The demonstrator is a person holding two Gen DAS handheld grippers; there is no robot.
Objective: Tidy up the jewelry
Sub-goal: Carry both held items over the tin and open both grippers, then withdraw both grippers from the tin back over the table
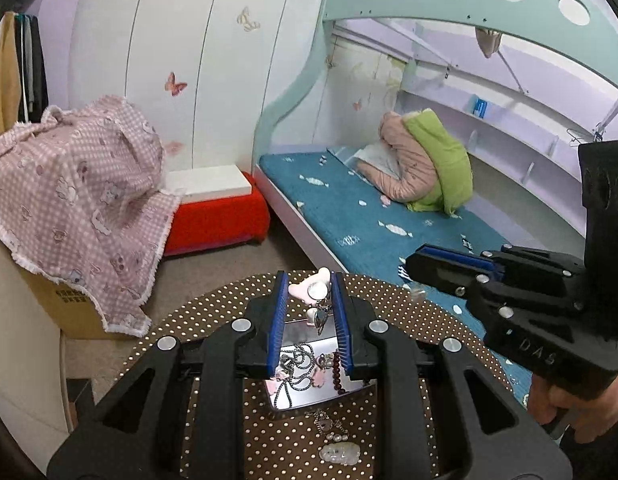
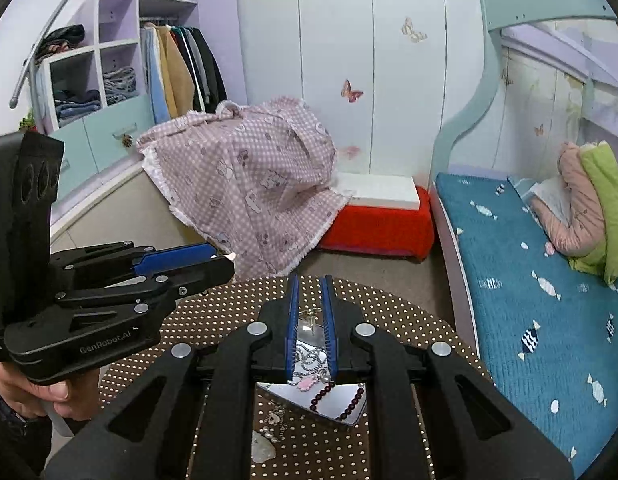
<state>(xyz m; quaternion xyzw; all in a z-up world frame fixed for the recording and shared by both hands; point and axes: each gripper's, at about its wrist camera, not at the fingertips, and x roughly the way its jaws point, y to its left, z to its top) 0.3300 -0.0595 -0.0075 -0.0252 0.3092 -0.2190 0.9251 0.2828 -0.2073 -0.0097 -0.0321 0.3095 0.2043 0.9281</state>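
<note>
On the far left a pink checked cloth (image 1: 73,200) is draping over a cardboard box (image 1: 65,304), with a red stool (image 1: 217,224) just to its right carrying a white slab (image 1: 207,186). In the near middle a round table with a brown dotted cover (image 1: 213,312) is standing, and on it a mirrored tray (image 1: 309,394) is holding a tangle of silver chain (image 1: 297,364), pink charms and a string of dark red beads (image 1: 338,376). The left gripper (image 1: 309,288) is hovering above the tray, its blue pads set narrowly apart and pinching a pink heart-shaped pendant (image 1: 309,287) whose small charms are dangling below it. Nearer than the tray, a pale stone ornament (image 1: 341,451) and a little pearl piece are lying on the dotted cover. To the right, the right gripper (image 1: 411,266) is hanging over the table's right edge, held by a hand (image 1: 569,408); its fingers are closed, and in its own view something small and thin is showing between the pads, though I cannot tell what. On the far right a bunk bed with a teal mattress (image 1: 369,216) is carrying a pink and green jacket (image 1: 425,164).
</note>
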